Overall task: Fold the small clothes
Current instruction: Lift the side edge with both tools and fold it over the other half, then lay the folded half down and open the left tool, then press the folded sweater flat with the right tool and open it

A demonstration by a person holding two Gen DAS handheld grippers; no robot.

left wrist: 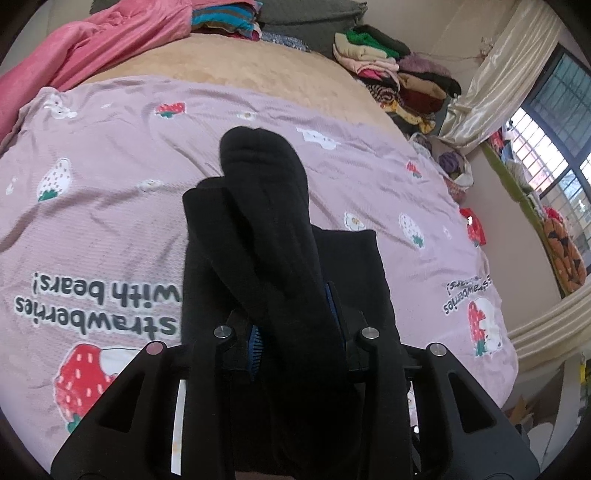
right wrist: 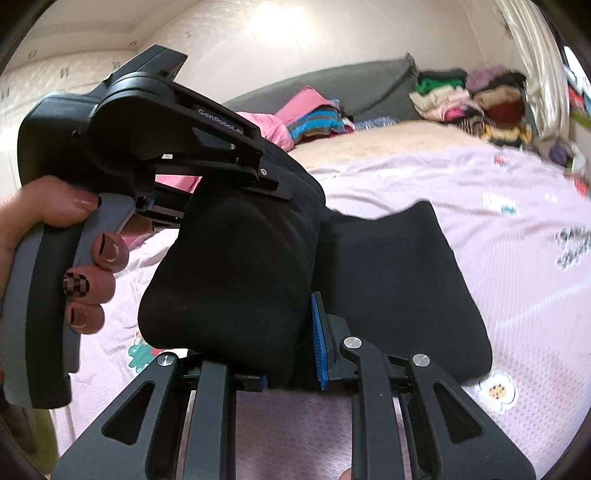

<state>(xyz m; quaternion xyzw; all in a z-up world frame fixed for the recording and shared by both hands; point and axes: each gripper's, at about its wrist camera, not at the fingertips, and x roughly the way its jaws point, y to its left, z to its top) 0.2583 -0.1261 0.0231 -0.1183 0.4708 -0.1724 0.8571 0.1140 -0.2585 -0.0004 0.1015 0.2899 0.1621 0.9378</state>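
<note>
A small black garment (left wrist: 266,206) hangs bunched over a pink strawberry-print bedspread (left wrist: 110,166), with both grippers on it. In the left wrist view my left gripper (left wrist: 295,321) is shut on a thick fold of it, which stands up between the blue pads (left wrist: 255,343); a flat part of it (left wrist: 354,266) lies on the bed behind. In the right wrist view my right gripper (right wrist: 291,354) is shut on the lower edge of the black garment (right wrist: 236,266). The left gripper (right wrist: 271,181), held by a hand (right wrist: 55,221), pinches its upper edge. The rest of the garment (right wrist: 399,288) lies spread to the right.
Stacks of folded clothes (left wrist: 399,70) sit at the bed's far right corner, and a striped pile (left wrist: 221,18) with a pink blanket (left wrist: 92,44) at the far left. A beige blanket (left wrist: 258,74) covers the far half. A window (left wrist: 554,129) and curtain are on the right.
</note>
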